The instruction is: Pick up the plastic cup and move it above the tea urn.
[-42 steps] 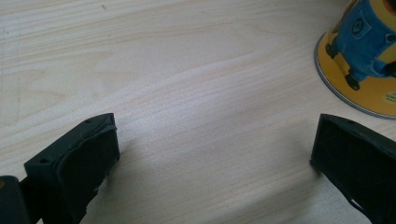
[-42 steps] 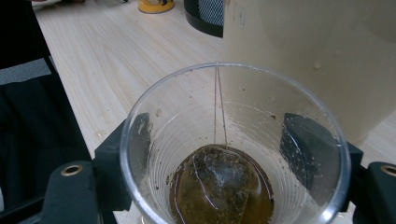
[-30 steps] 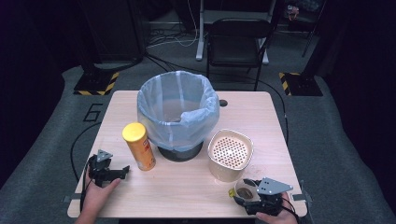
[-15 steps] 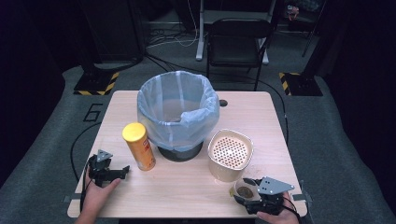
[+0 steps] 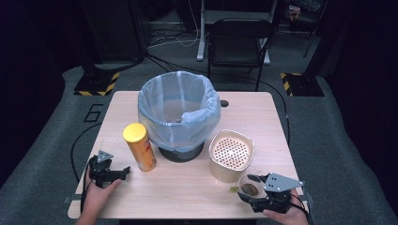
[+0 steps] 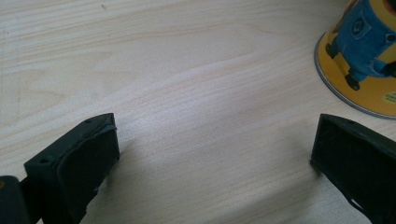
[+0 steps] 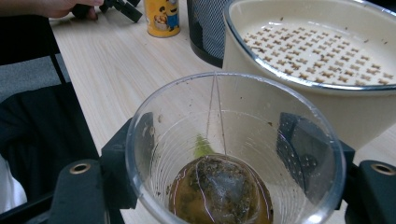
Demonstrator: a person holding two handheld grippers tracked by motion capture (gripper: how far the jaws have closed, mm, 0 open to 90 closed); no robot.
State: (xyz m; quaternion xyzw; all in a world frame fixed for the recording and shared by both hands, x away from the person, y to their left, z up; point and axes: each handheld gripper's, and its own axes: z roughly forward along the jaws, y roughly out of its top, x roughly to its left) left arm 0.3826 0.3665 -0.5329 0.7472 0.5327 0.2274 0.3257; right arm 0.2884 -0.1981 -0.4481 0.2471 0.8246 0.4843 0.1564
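A clear plastic cup point(image 5: 249, 188) with a wet brown tea bag point(image 7: 219, 191) in its bottom stands at the table's front right. My right gripper point(image 5: 248, 189) is shut on the plastic cup, one black jaw on each side of the cup point(image 7: 233, 140). A small yellow-green tag point(image 5: 233, 189) lies on the wood just left of it. My left gripper point(image 5: 120, 174) rests open at the front left, nothing between its jaws point(image 6: 210, 154). A yellow snack can point(image 5: 139, 146) stands just to its right, its base point(image 6: 359, 60) in the left gripper view.
A black mesh bin lined with a pale blue bag point(image 5: 178, 117) stands mid-table. A cream strainer bowl point(image 5: 231, 154) sits close behind the cup, its rim point(image 7: 299, 79) almost touching it. The table edge point(image 5: 187, 215) runs just below both hands. A chair point(image 5: 239, 42) stands beyond the table.
The right gripper and the cup have shifted slightly right and away from me. The left gripper has not moved.
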